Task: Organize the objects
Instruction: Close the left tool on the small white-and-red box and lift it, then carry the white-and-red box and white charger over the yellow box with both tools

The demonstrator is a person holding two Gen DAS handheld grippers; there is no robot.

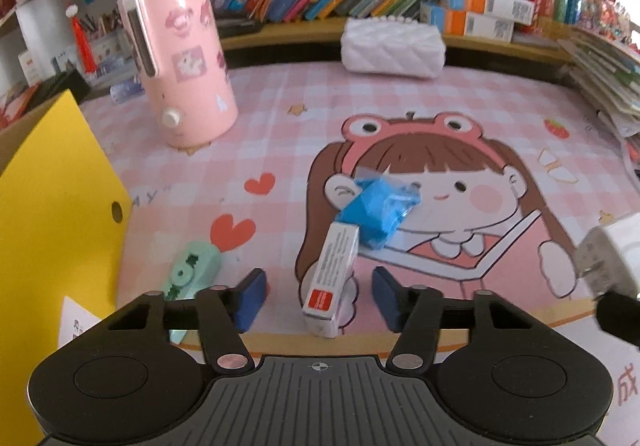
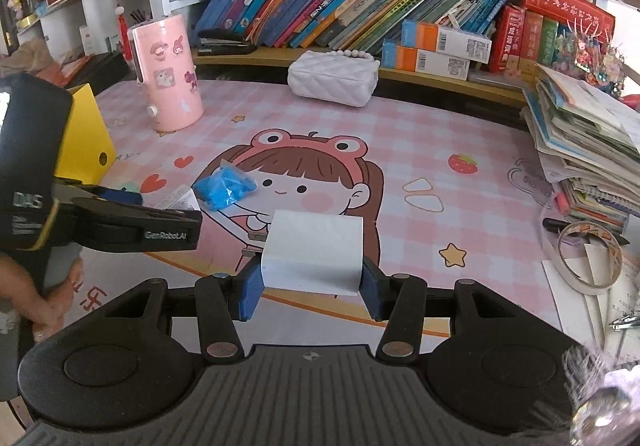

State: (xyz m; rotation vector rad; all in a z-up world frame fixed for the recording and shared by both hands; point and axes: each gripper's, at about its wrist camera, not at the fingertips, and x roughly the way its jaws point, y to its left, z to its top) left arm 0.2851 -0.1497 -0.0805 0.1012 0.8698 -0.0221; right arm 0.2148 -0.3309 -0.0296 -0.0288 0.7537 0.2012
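Right tool (image 2: 311,292) grips a white box (image 2: 314,252) above the counter (image 2: 420,133). Left tool (image 1: 319,296) is open, pads either side of a small red-ended carton (image 1: 330,278), not touching. Blue packet (image 1: 380,211) and green carrot-shaped gadget (image 1: 192,266) lie loose; yellow bin (image 1: 56,205) at left. Most sorting left.

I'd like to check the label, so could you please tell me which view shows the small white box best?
The left wrist view: the small white box lies centred between the left gripper pads, printed side up. In the right wrist view that gripper hides most of it.
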